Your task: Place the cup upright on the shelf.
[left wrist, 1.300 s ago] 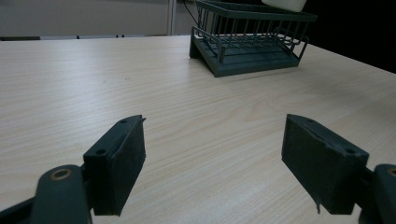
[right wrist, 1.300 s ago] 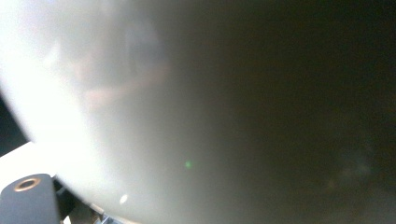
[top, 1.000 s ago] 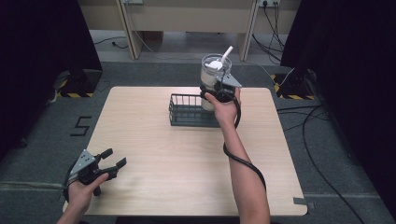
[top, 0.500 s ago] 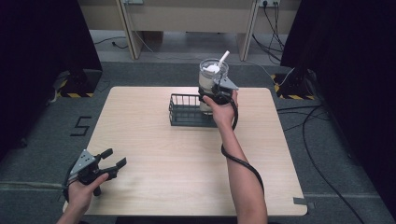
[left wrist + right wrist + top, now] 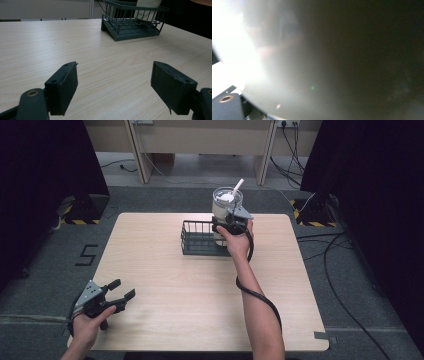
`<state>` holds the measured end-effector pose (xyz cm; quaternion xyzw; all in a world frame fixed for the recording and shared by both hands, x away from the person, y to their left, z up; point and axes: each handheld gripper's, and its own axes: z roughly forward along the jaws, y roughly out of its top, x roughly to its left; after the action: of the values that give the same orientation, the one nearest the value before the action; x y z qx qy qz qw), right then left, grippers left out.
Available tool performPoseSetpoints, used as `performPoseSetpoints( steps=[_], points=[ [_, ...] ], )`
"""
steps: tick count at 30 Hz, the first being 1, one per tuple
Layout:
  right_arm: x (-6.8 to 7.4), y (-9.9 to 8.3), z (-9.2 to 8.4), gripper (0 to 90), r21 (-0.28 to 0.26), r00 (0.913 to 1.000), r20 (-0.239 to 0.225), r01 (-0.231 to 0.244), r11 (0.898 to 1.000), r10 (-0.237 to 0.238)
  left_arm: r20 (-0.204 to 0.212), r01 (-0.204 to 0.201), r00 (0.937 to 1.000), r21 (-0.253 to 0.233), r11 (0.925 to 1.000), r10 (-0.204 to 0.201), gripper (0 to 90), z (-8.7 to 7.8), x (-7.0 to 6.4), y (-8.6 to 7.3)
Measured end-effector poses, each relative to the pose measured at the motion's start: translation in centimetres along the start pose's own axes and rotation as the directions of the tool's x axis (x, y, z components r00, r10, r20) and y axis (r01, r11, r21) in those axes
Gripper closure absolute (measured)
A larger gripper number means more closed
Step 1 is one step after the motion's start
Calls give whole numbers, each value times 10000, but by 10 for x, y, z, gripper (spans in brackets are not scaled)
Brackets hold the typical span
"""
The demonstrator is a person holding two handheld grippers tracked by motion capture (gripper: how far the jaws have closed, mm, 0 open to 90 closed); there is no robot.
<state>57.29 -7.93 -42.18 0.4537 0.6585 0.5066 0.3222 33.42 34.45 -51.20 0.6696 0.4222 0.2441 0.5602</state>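
High view: right tool [image 5: 226, 226] grasps the upright clear cup [image 5: 226, 206] with straw at the wire basket's [image 5: 200, 237] right end, over it. Left tool [image 5: 116, 291] released, well apart.

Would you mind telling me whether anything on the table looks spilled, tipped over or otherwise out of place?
Nothing stands out. The clear plastic cup with a white straw is upright at the right end of the dark wire basket, with the right gripper at its side. The left gripper is open over bare wooden table.
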Motion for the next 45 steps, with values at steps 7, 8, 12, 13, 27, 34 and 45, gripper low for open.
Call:
performPoseSetpoints(
  steps=[7,8,12,13,27,34,45],
  points=[
    [-1,-4,1,107,24,9999,9,120,9999,-120,-12,7,10000,-11,10000,-7,211,0,0,0],
    [-1,-4,1,107,24,9999,9,120,9999,-120,-12,7,10000,-11,10000,-7,211,0,0,0],
    [1,-6,2,106,-63,9995,38,300,9995,-299,0,-15,10000,-17,10000,15,211,0,0,0],
    [1,-7,2,105,-124,9995,61,327,9994,-326,6,-21,10000,-18,10000,21,211,0,-1,0],
    [2,-18,4,40,-547,9994,103,-311,9980,317,6,-57,10000,5,10000,57,211,0,0,0],
    [4,-17,1,81,-658,9999,141,35,9978,-26,23,-64,10000,-1,10000,64,211,0,-1,0],
    [6,-16,-6,94,-781,9998,208,33,9969,-17,24,-75,10000,1,10000,75,211,0,-1,0]
  ],
)
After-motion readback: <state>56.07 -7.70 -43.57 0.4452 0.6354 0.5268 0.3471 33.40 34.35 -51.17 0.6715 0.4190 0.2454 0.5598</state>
